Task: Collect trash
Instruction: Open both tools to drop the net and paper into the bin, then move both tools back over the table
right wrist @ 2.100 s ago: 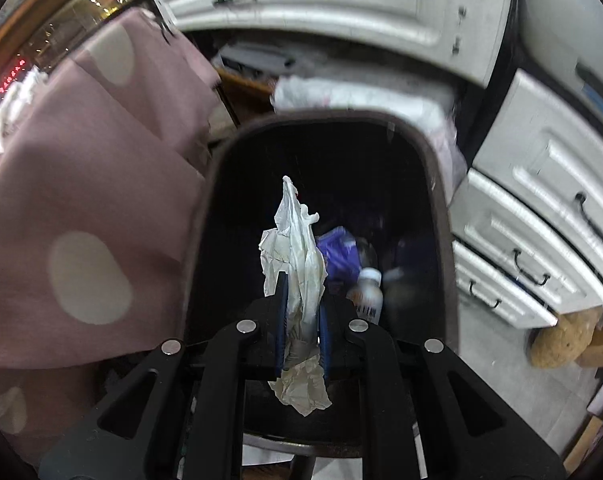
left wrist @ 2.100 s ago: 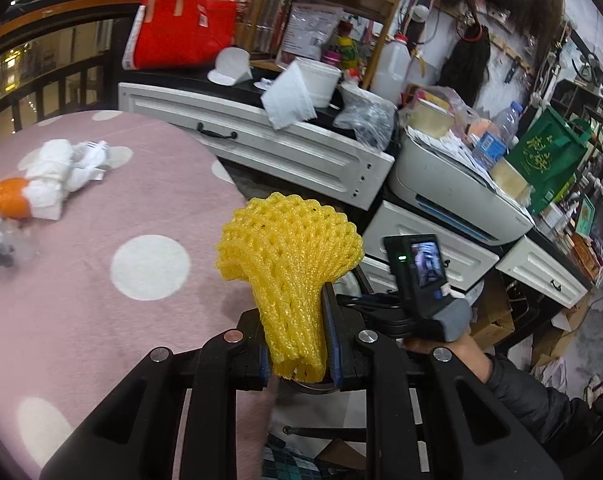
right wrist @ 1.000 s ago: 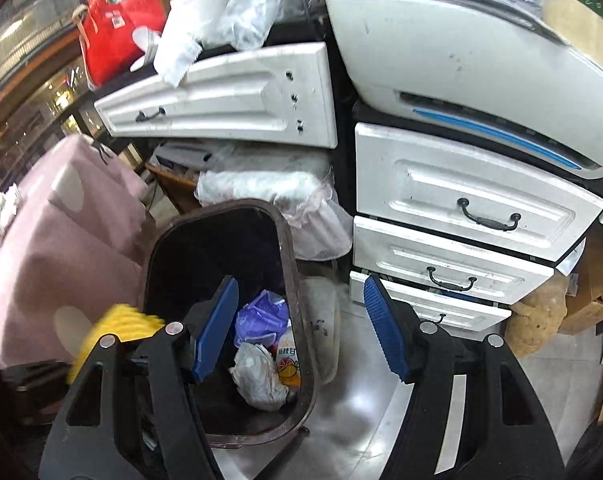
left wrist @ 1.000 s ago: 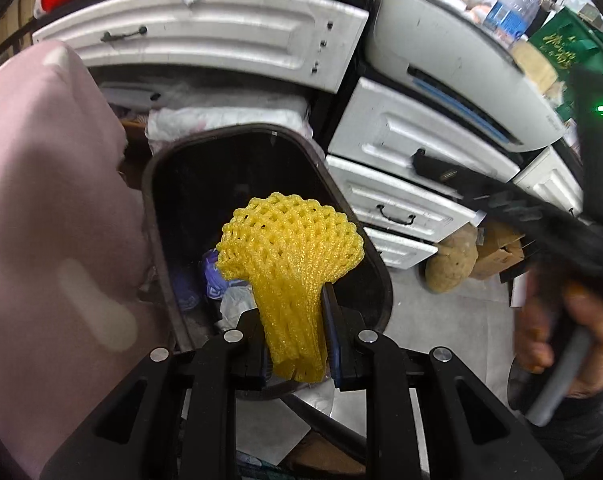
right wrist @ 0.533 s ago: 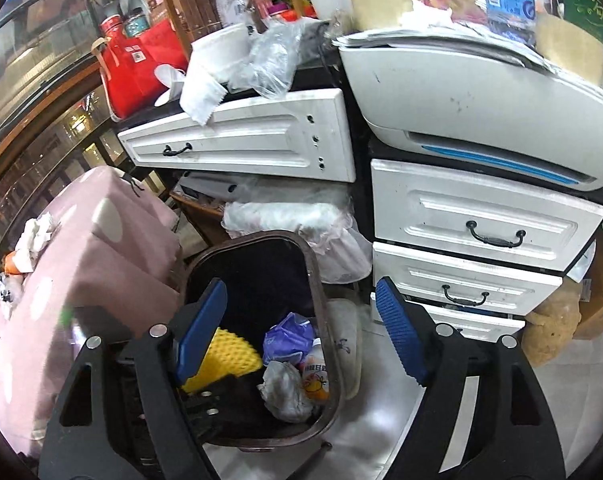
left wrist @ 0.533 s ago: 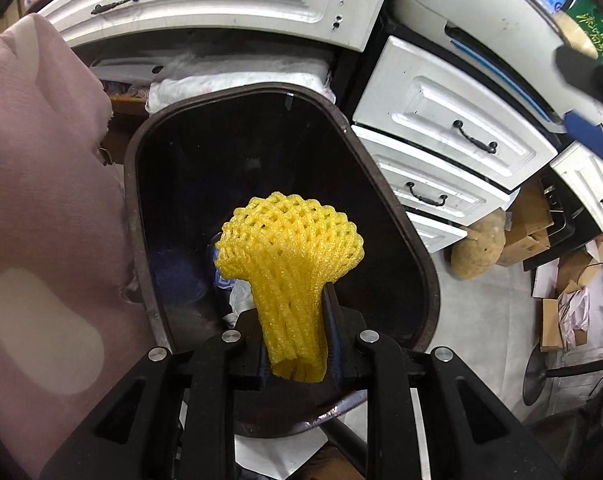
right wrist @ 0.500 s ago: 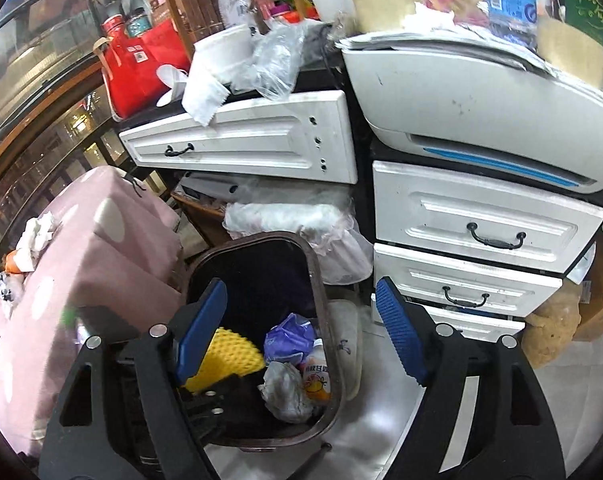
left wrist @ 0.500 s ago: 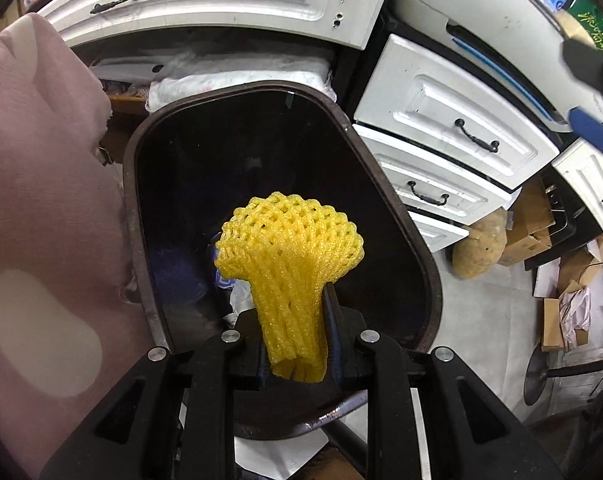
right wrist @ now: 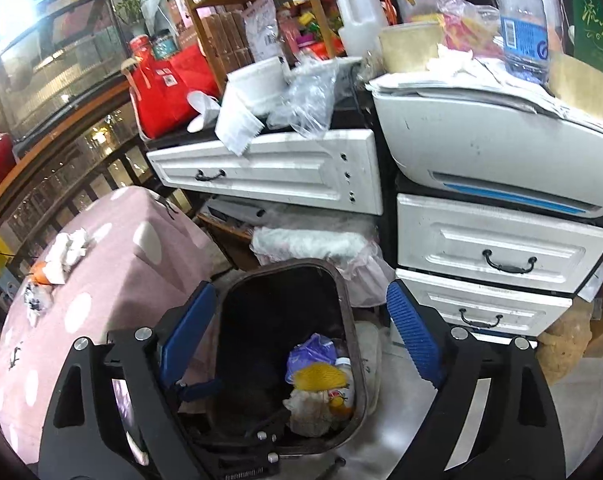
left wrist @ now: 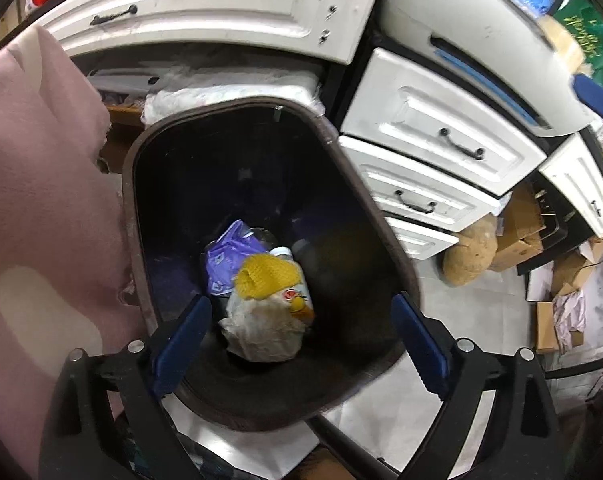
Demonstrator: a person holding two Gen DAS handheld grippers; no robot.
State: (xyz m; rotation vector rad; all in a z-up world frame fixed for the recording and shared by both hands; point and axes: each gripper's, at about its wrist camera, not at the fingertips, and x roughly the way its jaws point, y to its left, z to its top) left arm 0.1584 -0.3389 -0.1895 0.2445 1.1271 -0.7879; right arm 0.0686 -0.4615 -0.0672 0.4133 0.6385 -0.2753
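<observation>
Now we hold both the left gripper (left wrist: pixel 301 344) and right gripper (right wrist: pixel 301 336) spread empty above the bin (left wrist: pixel 381 240), yellow foam net (left wrist: pixel 267 278) lying inside atop the trash.

The dark oval plastic bin (left wrist: pixel 385 240) gapes open above, hemmed by the pink dotted tablecloth (left wrist: pixel 41 200) and white panelled drawers (left wrist: pixel 429 184).
</observation>
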